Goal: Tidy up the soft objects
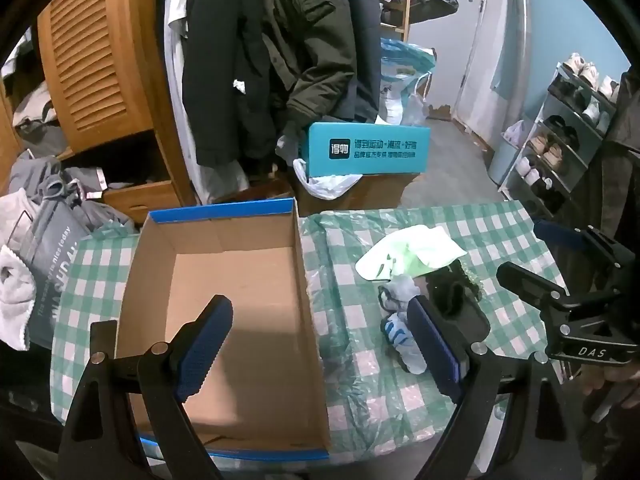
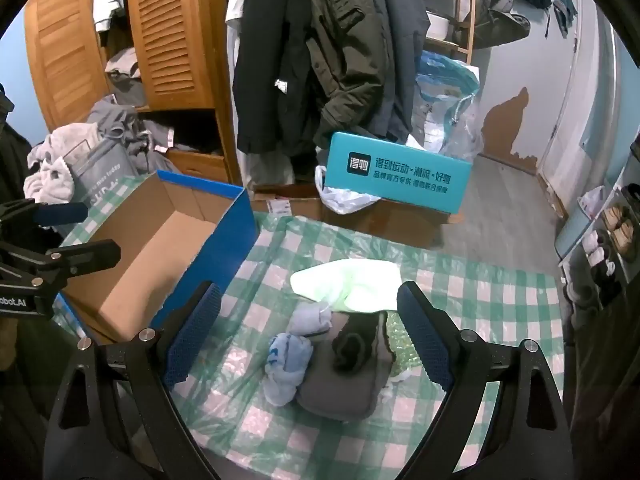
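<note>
Rolled socks (image 2: 289, 364) lie beside the empty shoebox (image 2: 160, 248)

This is a room in a home, like a bedroom or a place to keep clothes. Coats (image 2: 320, 52) hang in a row. A wooden wardrobe (image 2: 168, 36) stands open with clothes spilling out. A shoe rack (image 1: 560, 128) full of shoes stands by the blue wall. A table (image 2: 480, 292) has a green checked cloth on it.

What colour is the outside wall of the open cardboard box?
Blue on the box, plain brown cardboard inside; the right wrist view shows it best.
</note>
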The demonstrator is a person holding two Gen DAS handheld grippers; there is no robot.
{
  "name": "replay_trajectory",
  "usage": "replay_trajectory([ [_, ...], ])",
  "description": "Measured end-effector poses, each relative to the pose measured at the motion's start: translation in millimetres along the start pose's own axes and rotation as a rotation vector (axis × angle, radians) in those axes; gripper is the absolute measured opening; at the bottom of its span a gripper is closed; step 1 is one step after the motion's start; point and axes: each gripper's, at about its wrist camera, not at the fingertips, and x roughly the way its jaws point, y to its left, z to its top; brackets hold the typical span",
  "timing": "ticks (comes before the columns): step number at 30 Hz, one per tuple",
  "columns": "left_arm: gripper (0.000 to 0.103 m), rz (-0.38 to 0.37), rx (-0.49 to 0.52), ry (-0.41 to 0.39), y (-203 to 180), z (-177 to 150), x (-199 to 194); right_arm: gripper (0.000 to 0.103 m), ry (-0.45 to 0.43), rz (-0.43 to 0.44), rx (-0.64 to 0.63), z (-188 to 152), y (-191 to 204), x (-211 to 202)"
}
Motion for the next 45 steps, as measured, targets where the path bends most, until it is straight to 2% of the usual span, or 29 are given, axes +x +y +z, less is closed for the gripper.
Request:
replay_trajectory([
  [15,0.09,-0.031,-0.015,-0.002,-0.6,8.8,-2.9,0.088,-0.001,-0.003,0.003,0.2,-1.4,-0.7],
  [45,0.09,-0.046,-0.024,-0.01,-5.5,-1.5,-2.4,0.088,0.002,-0.005,0.001,-0.2,-3.2,-1.3],
])
